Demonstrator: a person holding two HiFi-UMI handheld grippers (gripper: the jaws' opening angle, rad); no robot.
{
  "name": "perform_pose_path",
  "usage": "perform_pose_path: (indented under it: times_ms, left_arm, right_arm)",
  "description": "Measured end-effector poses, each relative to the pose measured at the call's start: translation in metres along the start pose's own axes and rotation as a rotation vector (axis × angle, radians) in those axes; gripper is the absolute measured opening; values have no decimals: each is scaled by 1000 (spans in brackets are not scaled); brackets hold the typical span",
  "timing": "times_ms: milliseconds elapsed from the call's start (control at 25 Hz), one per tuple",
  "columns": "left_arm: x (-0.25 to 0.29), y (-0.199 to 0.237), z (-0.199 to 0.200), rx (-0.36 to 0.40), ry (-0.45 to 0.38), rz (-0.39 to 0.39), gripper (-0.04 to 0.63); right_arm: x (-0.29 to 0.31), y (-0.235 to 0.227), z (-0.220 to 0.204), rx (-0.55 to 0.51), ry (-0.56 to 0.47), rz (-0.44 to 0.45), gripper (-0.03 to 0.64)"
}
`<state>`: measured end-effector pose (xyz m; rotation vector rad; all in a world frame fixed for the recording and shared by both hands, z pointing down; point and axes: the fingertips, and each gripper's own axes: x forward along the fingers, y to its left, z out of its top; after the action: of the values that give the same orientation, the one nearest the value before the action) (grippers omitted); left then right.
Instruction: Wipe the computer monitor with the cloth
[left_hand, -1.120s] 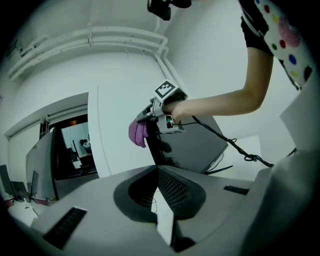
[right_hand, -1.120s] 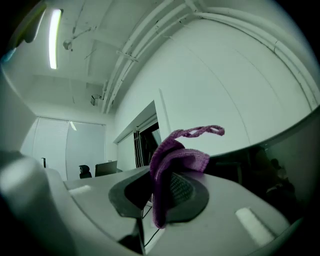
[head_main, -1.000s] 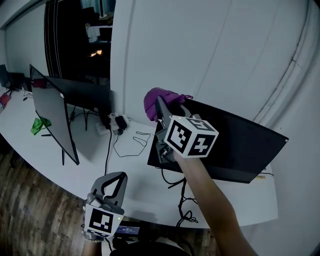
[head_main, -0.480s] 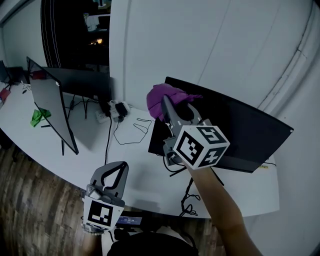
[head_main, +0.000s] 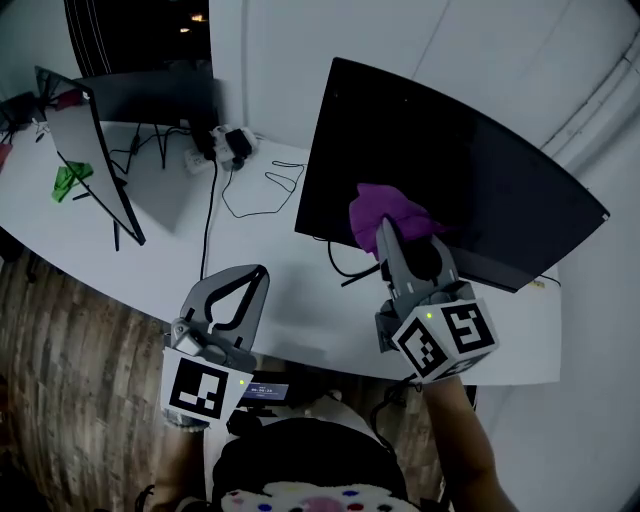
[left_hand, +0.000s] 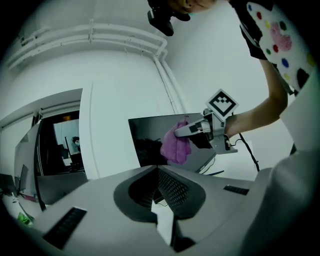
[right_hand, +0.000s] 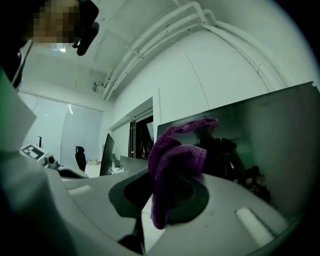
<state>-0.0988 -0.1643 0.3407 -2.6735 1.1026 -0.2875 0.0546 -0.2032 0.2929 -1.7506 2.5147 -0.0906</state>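
Head view, looking steeply down on a white desk (head_main: 160, 260) set against a pale wall (head_main: 280, 60). The right gripper (head_main: 395, 232) has its jaws closed on a purple cloth (head_main: 385, 207); the right gripper view shows the cloth bunched between the two jaws and spilling out above and below them. The cloth lies against the lower middle of the dark screen of the monitor (head_main: 450, 170), which stands upright on the right part of the desk. The left gripper view shows the cloth at the screen from the side, with the person's forearm reaching in from the right. The left gripper (head_main: 258, 272) is held low over the near edge of the desk, well apart from the monitor; its jaws are together at the tips and hold nothing. A second monitor (head_main: 95, 150) stands at the far left of the desk, seen nearly edge-on, with a small green item (head_main: 68, 180) on the desk beside it. Loose black cables (head_main: 250, 195) run across the desk between the two monitors, and a pale plug block (head_main: 225, 145) lies near the wall. A wood-patterned floor (head_main: 60, 350) shows below the desk edge.
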Motion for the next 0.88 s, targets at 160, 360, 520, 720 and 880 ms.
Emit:
perform_pose_path:
  times_ms: [160,360,520,720,880]
  left_arm:
    - [4,-17,-4,-3,14,-52,5]
    - [10,-35,-6,2,29,-95,5]
    - [10,-44,-12,0,45,-107,5]
    - [12,-52,-21,-22,70,-119,5]
    - [15,-60,-21,-9,78,-129,5]
  right_arm:
    - [-39,-2,-30,-25,58,-28,58]
    - [-75,-10,-62,-32,127,-62,58]
    - [-94,-13,-81,-33,161,-81,58]
    - [-107,-12,-92,-121,223,-73,58]
    - [-114,-16,-96,-115,226,-72,58]
